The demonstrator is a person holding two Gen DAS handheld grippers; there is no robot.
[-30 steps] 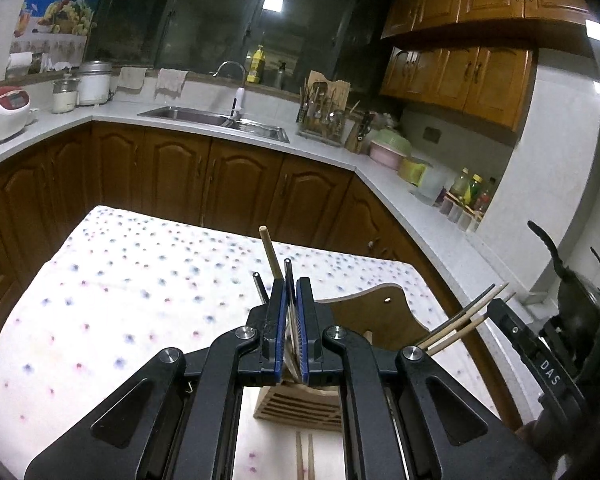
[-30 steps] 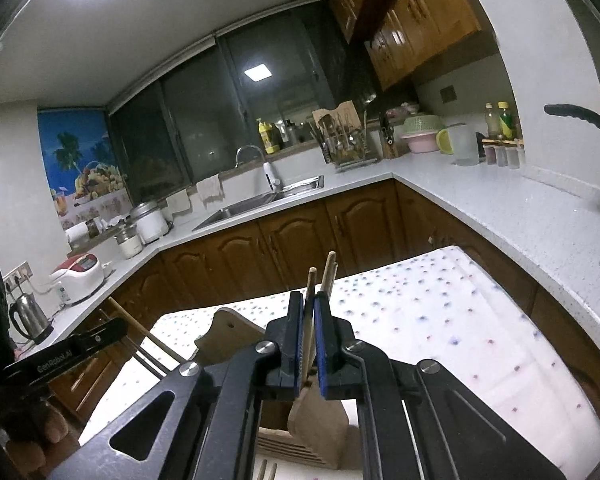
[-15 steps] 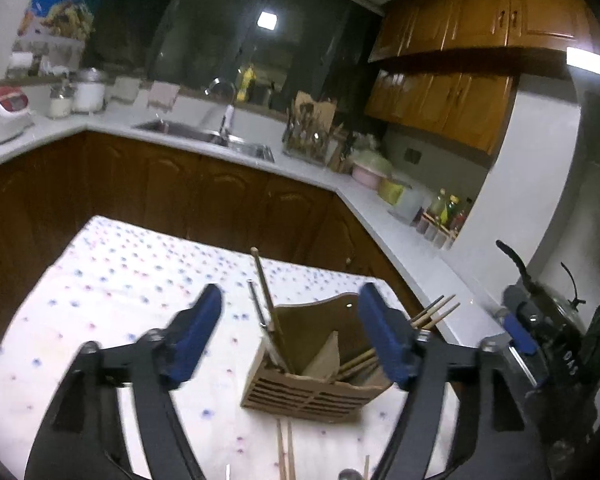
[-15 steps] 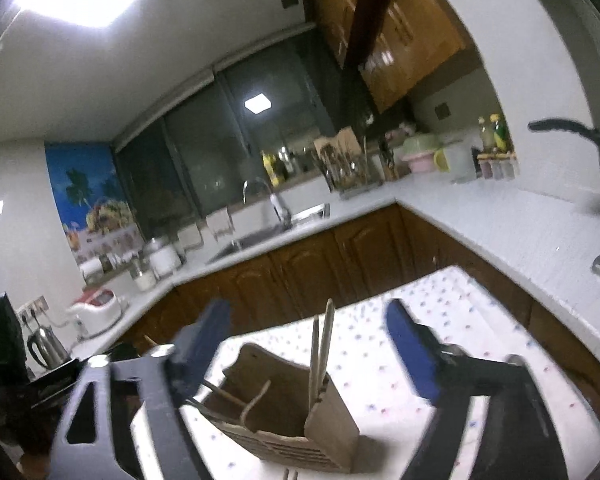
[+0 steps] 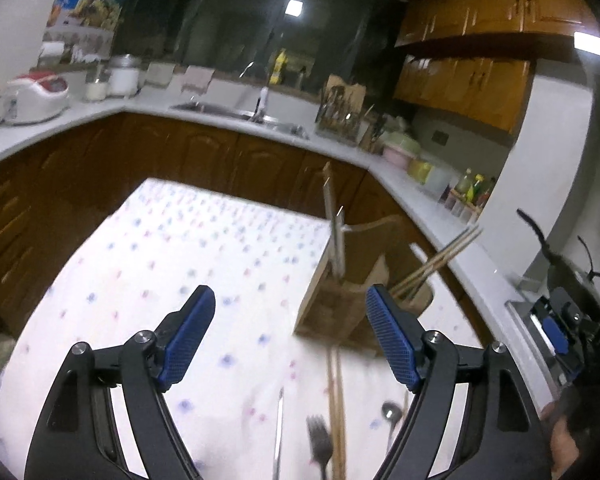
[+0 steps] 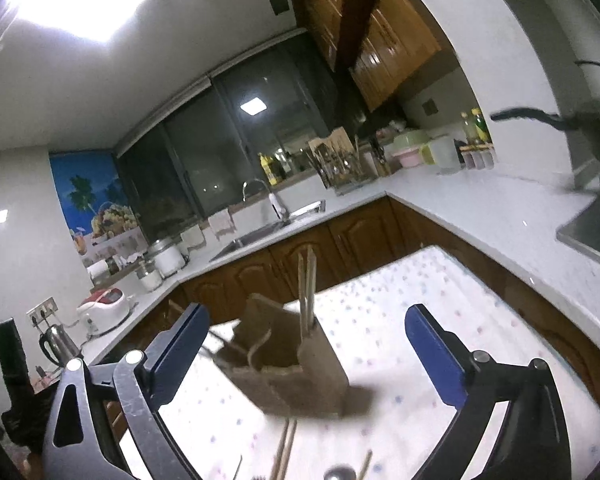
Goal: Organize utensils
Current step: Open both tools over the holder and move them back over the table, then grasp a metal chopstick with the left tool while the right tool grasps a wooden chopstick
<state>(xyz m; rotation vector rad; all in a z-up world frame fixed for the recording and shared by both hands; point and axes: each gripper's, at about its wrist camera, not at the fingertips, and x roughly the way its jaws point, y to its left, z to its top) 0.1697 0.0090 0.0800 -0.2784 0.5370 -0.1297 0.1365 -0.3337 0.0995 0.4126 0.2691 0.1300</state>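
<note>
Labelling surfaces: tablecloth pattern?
White tablecloth with small blue and pink dots; clearest in the left wrist view.

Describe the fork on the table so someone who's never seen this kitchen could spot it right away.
Find the white dotted tablecloth, then the slatted wooden utensil holder on it. On the cloth nearer than it lies the dark metal fork, left of two loose wooden chopsticks; only it has tines.
</note>
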